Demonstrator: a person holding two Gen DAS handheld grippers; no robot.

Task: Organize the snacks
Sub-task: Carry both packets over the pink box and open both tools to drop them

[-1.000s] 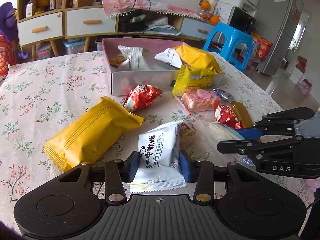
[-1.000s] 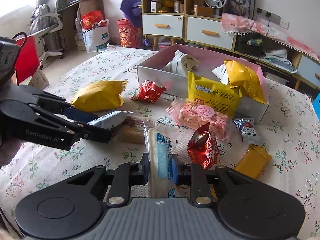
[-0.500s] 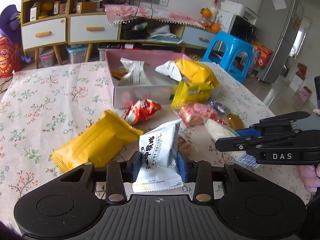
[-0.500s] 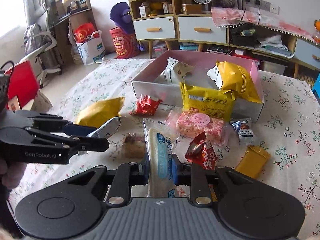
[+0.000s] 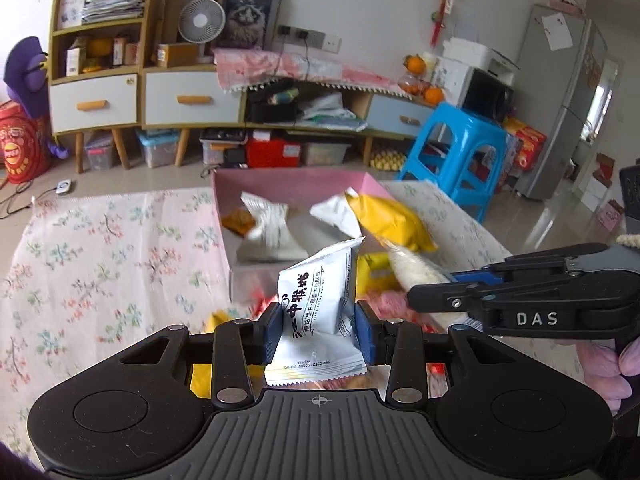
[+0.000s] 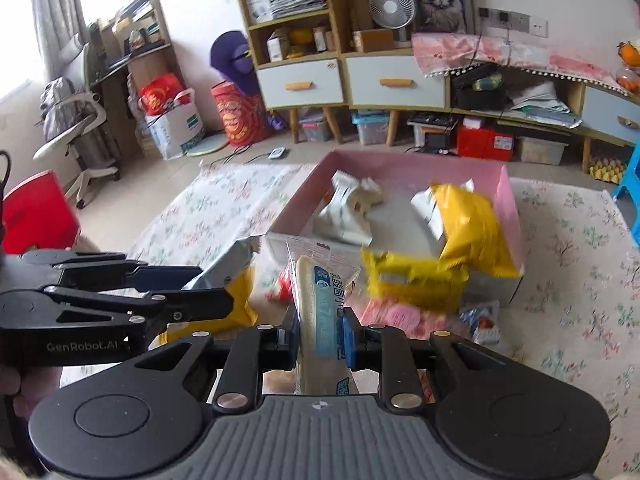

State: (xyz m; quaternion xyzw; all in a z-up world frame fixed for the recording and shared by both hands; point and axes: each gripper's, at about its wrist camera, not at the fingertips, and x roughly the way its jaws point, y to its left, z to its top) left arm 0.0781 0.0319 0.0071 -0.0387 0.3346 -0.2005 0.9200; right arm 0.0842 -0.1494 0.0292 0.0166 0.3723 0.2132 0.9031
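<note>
Left wrist view: left gripper (image 5: 318, 330) pinches a white foil biscuit packet (image 5: 318, 300) aloft, lined up toward the pink cardboard box (image 5: 296, 186); right gripper (image 6: 320, 338) clamps a long clear-wrapped wafer pack (image 6: 324, 312), likewise raised for dropping in.

Bright daylight, fisheye bending, motion-blurred snacks (image 6: 464, 224)

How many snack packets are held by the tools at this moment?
2. The left tool grips a white packet. The right tool grips a long clear packet with a blue label. Other snacks are not held.
</note>
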